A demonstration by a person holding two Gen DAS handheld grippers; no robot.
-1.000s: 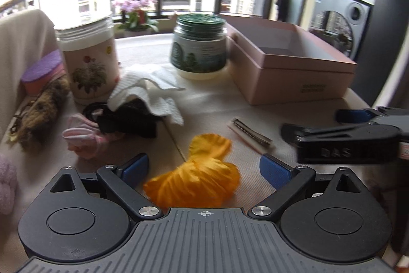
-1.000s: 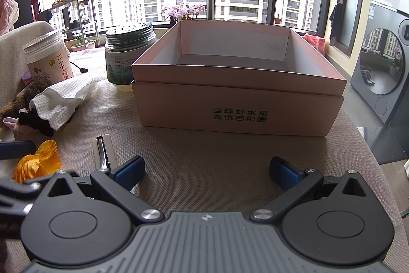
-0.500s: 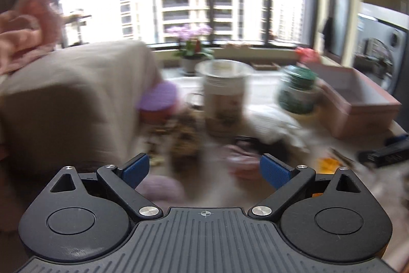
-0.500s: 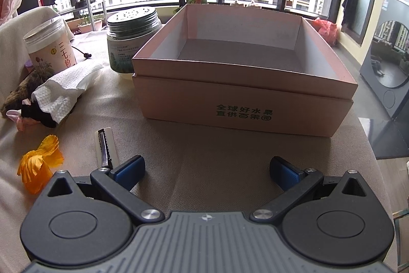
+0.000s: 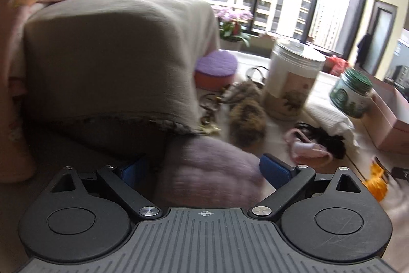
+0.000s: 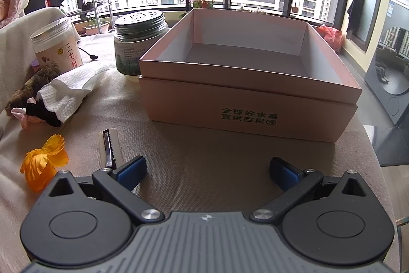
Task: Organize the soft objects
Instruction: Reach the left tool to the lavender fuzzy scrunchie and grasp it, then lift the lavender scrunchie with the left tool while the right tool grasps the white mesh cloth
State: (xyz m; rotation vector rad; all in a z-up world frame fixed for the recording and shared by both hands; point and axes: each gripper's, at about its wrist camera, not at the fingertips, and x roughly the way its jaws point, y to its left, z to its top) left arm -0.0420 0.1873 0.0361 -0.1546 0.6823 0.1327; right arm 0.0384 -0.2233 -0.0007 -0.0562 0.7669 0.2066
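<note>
My left gripper (image 5: 203, 167) is open, with a mauve fuzzy soft lump (image 5: 209, 170) lying between its fingers at the table's left end. Beyond it lie a brown furry toy (image 5: 246, 117), a pink scrunchie (image 5: 306, 149) and a black hair tie (image 5: 324, 137). My right gripper (image 6: 207, 170) is open and empty, low over the table in front of the open pink box (image 6: 245, 73). An orange fabric flower (image 6: 42, 160) lies left of it; the flower also shows in the left wrist view (image 5: 375, 182). A white paper towel (image 6: 72, 86) covers the black hair tie (image 6: 42, 113).
A white jar (image 6: 57, 48) and a green-lidded jar (image 6: 139, 43) stand left of the box. A small comb-like clip (image 6: 110, 149) lies by the right gripper's left finger. A draped beige cushion (image 5: 112, 63) and a purple-topped round pad (image 5: 216, 68) sit at the left.
My left gripper swung left from over the orange flower to the mauve fuzzy lump at the table's left end. My right gripper rose slightly and stayed open.
</note>
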